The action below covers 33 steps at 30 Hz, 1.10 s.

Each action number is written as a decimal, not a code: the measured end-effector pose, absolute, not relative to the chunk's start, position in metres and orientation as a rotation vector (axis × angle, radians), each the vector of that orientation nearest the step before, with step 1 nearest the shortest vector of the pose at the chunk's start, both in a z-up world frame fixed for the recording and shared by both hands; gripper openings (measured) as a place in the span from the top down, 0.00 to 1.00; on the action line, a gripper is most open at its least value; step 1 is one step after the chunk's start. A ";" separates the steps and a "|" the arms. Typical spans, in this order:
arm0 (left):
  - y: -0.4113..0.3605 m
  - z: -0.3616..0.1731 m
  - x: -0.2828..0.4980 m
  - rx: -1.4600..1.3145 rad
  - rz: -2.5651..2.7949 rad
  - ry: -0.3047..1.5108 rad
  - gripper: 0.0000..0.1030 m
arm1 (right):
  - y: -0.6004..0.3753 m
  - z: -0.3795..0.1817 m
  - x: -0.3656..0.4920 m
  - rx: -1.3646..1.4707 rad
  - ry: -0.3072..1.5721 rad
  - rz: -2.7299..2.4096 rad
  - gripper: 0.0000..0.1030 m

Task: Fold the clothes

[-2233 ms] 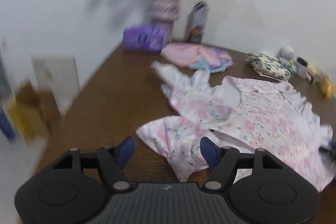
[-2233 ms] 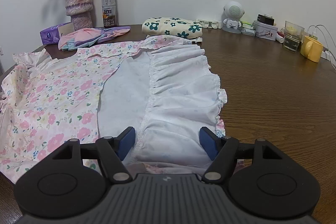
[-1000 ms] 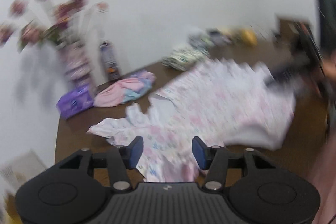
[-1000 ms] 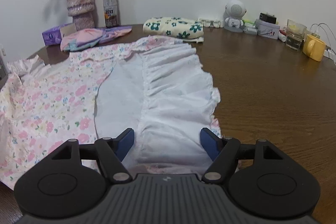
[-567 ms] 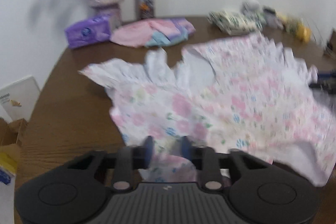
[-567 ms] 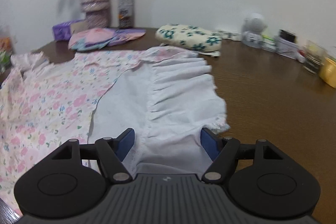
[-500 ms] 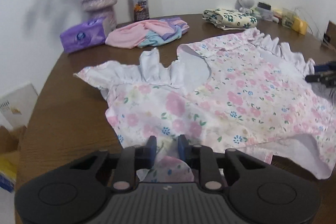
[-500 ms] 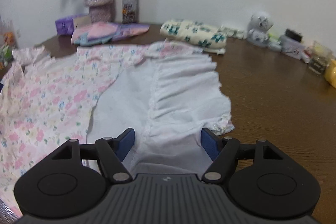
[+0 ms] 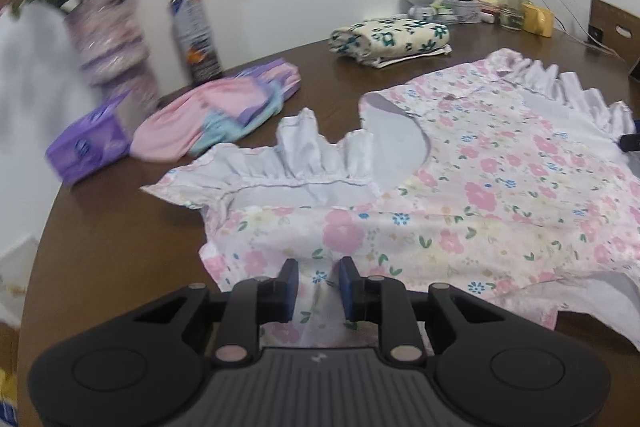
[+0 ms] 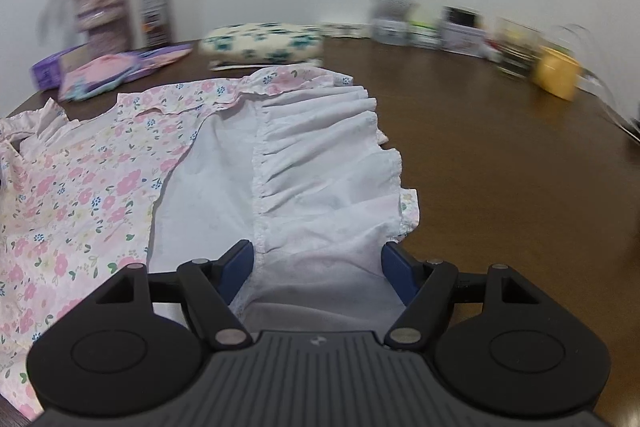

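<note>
A pink floral dress point(image 9: 480, 195) with white ruffled trim lies spread over the brown table point(image 9: 120, 247). My left gripper point(image 9: 318, 279) is shut on a bunched fold of the dress's near edge. In the right wrist view the same floral dress point(image 10: 92, 187) shows its white ruffled hem point(image 10: 320, 167) turned over. My right gripper point(image 10: 318, 267) stands open, and the white fabric runs between its blue fingers point(image 10: 236, 265).
At the back stand a flower vase point(image 9: 108, 43), a bottle point(image 9: 194, 35) and a purple tissue pack point(image 9: 88, 147). A pink and blue folded garment point(image 9: 216, 111) and a cream flowered bundle point(image 9: 388, 39) lie behind the dress. Small items and a yellow mug point(image 10: 556, 77) line the far right.
My left gripper swung over the dress, came down on its near edge and shut on the fabric. The right gripper stayed open over the white hem, shifting slightly.
</note>
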<state>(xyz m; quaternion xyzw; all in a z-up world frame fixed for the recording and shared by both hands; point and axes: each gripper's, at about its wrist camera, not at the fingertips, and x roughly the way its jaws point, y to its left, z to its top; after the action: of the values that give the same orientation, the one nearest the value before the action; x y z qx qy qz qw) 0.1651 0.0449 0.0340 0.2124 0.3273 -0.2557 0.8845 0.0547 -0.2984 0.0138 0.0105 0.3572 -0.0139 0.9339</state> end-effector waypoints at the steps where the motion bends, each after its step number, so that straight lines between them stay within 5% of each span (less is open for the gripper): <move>1: 0.040 0.033 0.166 0.469 -0.534 0.674 0.81 | -0.301 0.014 0.052 0.027 0.732 -0.039 0.31; 7: 0.052 0.036 0.144 0.555 -0.536 0.677 0.79 | -0.313 0.016 0.036 0.068 0.734 -0.080 0.31; 23: 0.105 0.075 0.089 0.276 -0.443 0.635 0.66 | -0.313 0.026 0.014 0.119 0.699 0.004 0.31; 33: 0.166 0.077 0.086 -0.032 -0.192 0.670 0.73 | -0.320 0.023 0.004 0.137 0.686 0.008 0.31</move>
<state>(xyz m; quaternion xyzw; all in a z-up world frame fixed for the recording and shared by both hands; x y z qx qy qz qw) 0.0864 0.1663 0.0767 -0.0159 0.3284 -0.0940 0.9397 0.0037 -0.3196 0.0225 0.0670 0.3362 0.0039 0.9394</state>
